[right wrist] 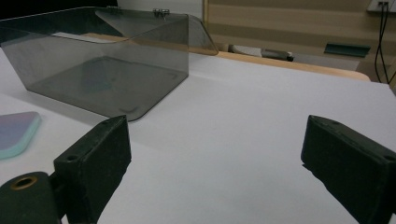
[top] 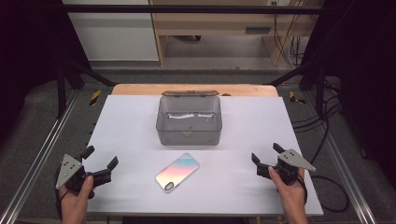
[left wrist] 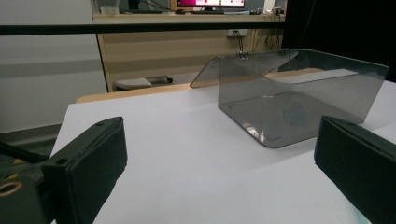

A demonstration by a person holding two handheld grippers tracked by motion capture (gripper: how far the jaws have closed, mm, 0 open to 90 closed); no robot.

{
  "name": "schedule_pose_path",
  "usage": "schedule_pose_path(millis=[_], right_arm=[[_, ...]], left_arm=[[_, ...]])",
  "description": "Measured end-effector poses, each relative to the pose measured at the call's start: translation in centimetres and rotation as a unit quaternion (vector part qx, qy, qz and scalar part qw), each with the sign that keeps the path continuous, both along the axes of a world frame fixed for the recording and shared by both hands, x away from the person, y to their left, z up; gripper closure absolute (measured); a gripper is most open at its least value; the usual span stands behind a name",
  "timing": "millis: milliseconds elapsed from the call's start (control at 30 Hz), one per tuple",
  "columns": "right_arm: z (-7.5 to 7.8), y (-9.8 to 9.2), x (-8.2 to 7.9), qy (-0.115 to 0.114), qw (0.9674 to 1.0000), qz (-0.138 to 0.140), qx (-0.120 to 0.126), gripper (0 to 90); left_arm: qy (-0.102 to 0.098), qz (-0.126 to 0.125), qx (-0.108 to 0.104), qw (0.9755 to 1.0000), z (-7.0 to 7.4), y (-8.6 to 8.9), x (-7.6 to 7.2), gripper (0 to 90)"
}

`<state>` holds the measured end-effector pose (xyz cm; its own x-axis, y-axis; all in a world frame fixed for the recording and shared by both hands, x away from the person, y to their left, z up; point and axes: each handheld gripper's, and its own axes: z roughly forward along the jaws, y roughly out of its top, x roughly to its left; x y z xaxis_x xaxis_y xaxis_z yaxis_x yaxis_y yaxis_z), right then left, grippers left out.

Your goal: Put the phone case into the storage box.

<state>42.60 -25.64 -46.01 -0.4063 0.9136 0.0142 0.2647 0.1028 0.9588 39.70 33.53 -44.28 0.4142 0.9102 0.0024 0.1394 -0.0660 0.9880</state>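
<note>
On the white table [top: 243, 135], an iridescent pink-blue phone [top: 177, 172] lies flat between both spread, empty hand-held grippers.

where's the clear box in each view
High view: the box sits centre, at the far middle of the white table, lid open at the back.
Left gripper view: the box is upper right, beyond the right jaw.
Right gripper view: the box is upper left, beyond the left jaw.
Shared landmark: the hinged lid tilted back off the box's far edge, also seen at and.
</note>
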Motion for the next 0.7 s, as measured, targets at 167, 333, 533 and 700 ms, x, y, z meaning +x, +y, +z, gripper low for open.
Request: schedule_pose_path(millis=[167,333,533,700], right_arm=[[0.1,0.8,-0.1,0.010,0.9999,0.010,0.003,6.9],[-0.3,2.0,0.2,0.063,0.9979,0.017,-0.007,5.8],[0.0,4.9,1.3,0.116,0.9912,0.046,-0.044,9.8],[0.8,9.7,2.2,0.158,0.9764,0.115,-0.092,29.2]], left_arm=[[0.005,0.002,-0.003,1.0000,-0.1,0.1,-0.1,2.7],[0.004,0.006,-0.001,1.0000,-0.2,0.1,-0.1,2.7],[0.005,0.000,0.006,1.0000,-0.2,-0.2,0.0,2.7],[0.006,-0.001,0.006,1.0000,-0.2,-0.3,0.0,2.8]])
